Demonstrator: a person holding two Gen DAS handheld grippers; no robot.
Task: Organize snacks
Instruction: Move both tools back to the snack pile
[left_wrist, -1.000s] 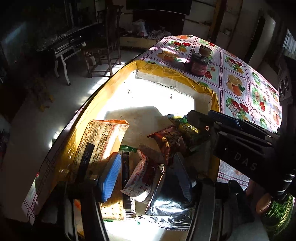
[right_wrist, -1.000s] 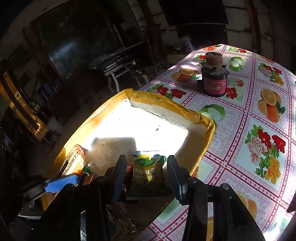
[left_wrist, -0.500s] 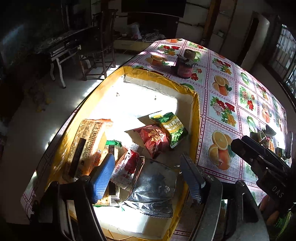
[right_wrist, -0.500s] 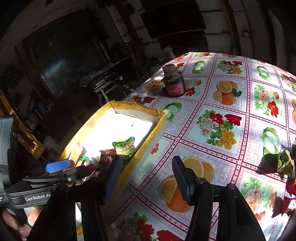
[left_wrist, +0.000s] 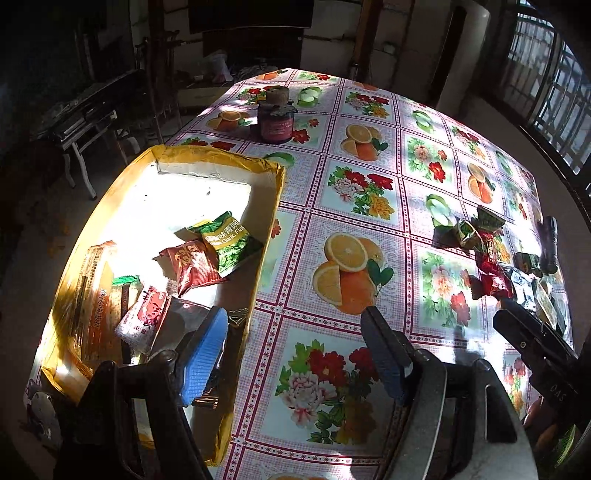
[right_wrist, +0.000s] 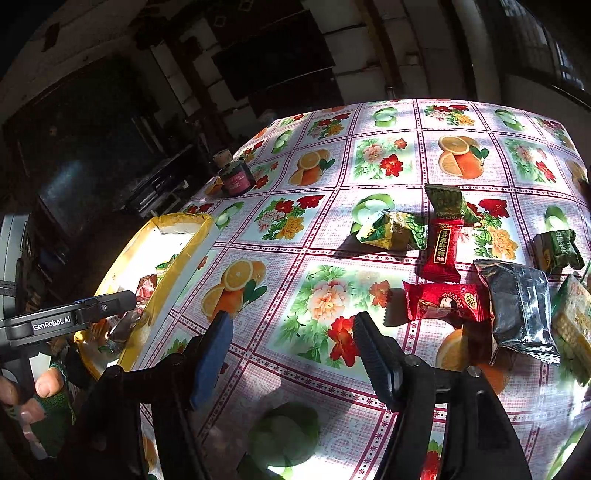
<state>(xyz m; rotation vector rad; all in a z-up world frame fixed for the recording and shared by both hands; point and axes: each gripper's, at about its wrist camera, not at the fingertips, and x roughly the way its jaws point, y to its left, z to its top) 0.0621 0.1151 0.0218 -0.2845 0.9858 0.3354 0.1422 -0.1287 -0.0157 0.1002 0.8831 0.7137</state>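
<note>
Flowered tablecloth (left_wrist: 354, 192) wide and bare between yellow-rimmed box (left_wrist: 275, 206) and loose snack packets (right_wrist: 443, 258) well right of box. Inside box, green and red packets (left_wrist: 210, 247), seen clearly only by left wrist. Left gripper (left_wrist: 295, 343) spread, empty, straddling box's right rim. Right gripper (right_wrist: 291, 336) spread, empty, over cloth.

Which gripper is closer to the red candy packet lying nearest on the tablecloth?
Right. The right gripper hangs open just short of the red candy packet; the left gripper sits open beside the yellow box.

Dark jar (left_wrist: 275, 120) — floral tablecloth (left_wrist: 369, 192)
</note>
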